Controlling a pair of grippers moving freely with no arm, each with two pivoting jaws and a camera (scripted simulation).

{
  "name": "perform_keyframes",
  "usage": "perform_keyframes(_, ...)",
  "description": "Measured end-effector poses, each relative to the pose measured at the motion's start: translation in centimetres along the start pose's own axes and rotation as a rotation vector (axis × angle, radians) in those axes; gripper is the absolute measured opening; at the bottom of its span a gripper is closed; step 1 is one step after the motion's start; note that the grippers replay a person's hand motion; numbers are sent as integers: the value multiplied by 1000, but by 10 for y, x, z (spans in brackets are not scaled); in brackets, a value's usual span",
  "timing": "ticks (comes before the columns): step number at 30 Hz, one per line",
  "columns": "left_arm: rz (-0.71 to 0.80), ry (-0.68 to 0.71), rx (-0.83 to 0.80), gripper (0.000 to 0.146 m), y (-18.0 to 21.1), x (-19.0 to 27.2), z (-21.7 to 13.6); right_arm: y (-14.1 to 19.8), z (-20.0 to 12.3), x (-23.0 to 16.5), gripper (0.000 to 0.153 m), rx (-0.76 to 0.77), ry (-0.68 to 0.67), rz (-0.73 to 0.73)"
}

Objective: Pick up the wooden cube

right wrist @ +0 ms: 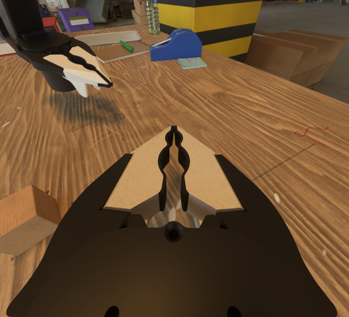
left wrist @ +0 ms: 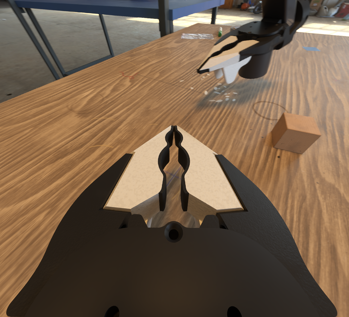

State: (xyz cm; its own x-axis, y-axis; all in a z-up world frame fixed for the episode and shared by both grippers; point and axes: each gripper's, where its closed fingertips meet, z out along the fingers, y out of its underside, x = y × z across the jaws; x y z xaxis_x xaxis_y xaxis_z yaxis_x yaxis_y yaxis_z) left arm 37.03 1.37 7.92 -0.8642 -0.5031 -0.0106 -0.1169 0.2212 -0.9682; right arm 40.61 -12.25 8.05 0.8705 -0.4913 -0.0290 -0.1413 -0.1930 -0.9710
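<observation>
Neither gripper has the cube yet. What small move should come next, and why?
Probably open the right gripper and swing it left toward the wooden cube. Both grippers are shut and empty above the table. The cube sits untouched beside the right gripper, at the lower left of its view, while the left gripper looks farther from it.

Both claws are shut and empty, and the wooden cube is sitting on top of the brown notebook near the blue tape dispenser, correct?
Not quite. The wooden cube sits directly on the bare wooden table, well away from the brown notebook and the blue tape dispenser, as the right wrist view shows. The rest holds: the left claw and right claw are both shut and empty.
</observation>
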Motion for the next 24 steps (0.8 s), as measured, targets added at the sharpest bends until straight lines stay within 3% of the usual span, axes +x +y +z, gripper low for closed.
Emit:
perform_keyframes(4, 61, 56, -13, 0, -2, 24, 15, 1, 1, 3, 0, -7, -1, 26)
perform_keyframes(13, 364, 254, -43, 0, -12, 90, 15, 2, 3, 5, 0, -14, -10, 64)
perform_keyframes(17, 362, 120, -40, 0, -10, 62, 6, 1, 2, 7, 0, -1, -6, 82)
perform_keyframes(24, 265, -309, -13, 0, 4, -34, -23, -2, -1, 10, 0, 24, 11, 86)
